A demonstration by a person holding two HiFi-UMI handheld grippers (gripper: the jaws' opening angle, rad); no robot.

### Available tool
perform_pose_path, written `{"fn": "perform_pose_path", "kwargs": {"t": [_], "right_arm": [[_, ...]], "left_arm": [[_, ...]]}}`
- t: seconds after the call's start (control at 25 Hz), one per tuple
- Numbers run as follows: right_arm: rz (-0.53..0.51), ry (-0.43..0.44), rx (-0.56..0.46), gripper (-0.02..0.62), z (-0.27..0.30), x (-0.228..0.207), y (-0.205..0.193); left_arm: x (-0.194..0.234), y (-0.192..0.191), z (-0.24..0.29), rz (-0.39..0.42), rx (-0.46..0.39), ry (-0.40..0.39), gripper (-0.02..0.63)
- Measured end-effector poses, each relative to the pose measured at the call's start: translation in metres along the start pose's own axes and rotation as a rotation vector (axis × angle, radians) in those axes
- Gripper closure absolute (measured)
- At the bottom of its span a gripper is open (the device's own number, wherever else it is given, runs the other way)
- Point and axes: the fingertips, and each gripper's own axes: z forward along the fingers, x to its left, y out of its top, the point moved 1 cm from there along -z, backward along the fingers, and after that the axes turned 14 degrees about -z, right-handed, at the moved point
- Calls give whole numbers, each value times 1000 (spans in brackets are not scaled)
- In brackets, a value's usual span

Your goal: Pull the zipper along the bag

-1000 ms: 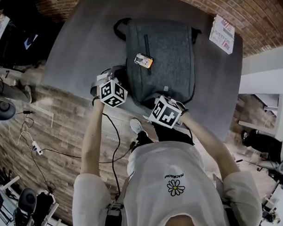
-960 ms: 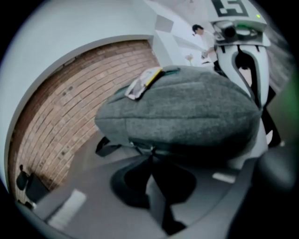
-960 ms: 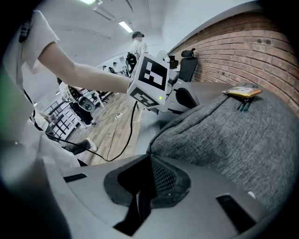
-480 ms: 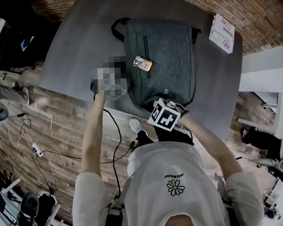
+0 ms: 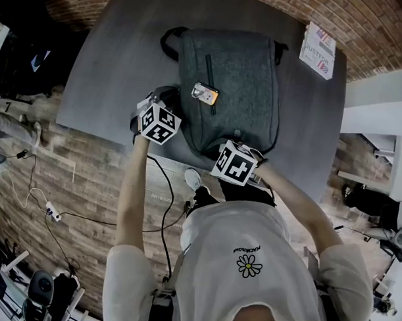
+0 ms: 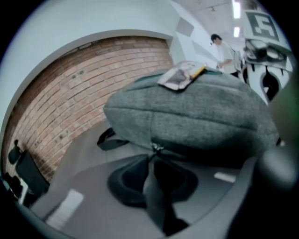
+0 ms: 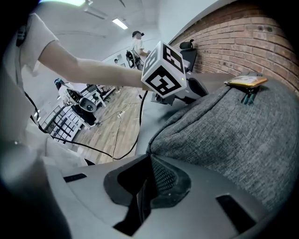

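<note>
A grey fabric bag (image 5: pixel 237 63) lies flat on the dark grey table (image 5: pixel 112 67), an orange-edged tag (image 5: pixel 205 93) clipped to its top. At the bag's left side is my left gripper (image 5: pixel 168 100). In the left gripper view its jaws (image 6: pixel 156 158) have just been opening and stand slightly parted, with the dark zipper pull (image 6: pixel 156 148) still lying between them. My right gripper (image 5: pixel 244 146) is at the bag's near edge. In the right gripper view it (image 7: pixel 148 158) is shut, pinching the grey fabric (image 7: pixel 224 135) at the corner.
A printed booklet (image 5: pixel 317 48) lies at the table's far right corner. The near table edge runs just under both grippers. A black cable (image 5: pixel 164 204) trails over the wooden floor below, and a brick wall (image 6: pixel 84 88) stands behind the table.
My left gripper has slid a little away from me along the bag's left side, and its marker cube has rolled. The right gripper has stayed at the near edge.
</note>
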Motion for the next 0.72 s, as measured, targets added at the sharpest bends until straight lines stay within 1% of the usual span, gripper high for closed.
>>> {"fn": "perform_pose_path", "kwargs": {"t": [0.08,0.12,0.16,0.2,0.24,0.32,0.4,0.52,0.64,0.72], "right_arm": [[37,40,-30,583,-4,1,2],[65,50,-53,580,-9,1,5],[94,39,-80,573,-16,-1,9],[118,6,-109,565,-25,-6,15],[130,-41,-143,565,-36,-14,21],[136,-143,-222,524,-66,-34,38],[134,-248,-306,511,-100,-57,60],[118,-418,-431,512,-155,-84,92],[94,-575,-546,519,-207,-96,114],[76,-680,-609,553,-237,-100,122]], "left_arm": [[9,4,-6,-77,-26,20,522],[14,7,-11,-98,-36,32,479],[19,11,-18,-106,-46,48,457],[25,17,-27,-105,-61,66,444],[31,25,-37,-104,-81,89,440],[43,46,-59,-114,-138,142,442],[54,75,-82,-124,-208,196,453],[59,126,-122,-117,-335,260,505],[48,176,-163,-112,-475,307,555],[39,206,-190,-126,-571,331,573]]}}
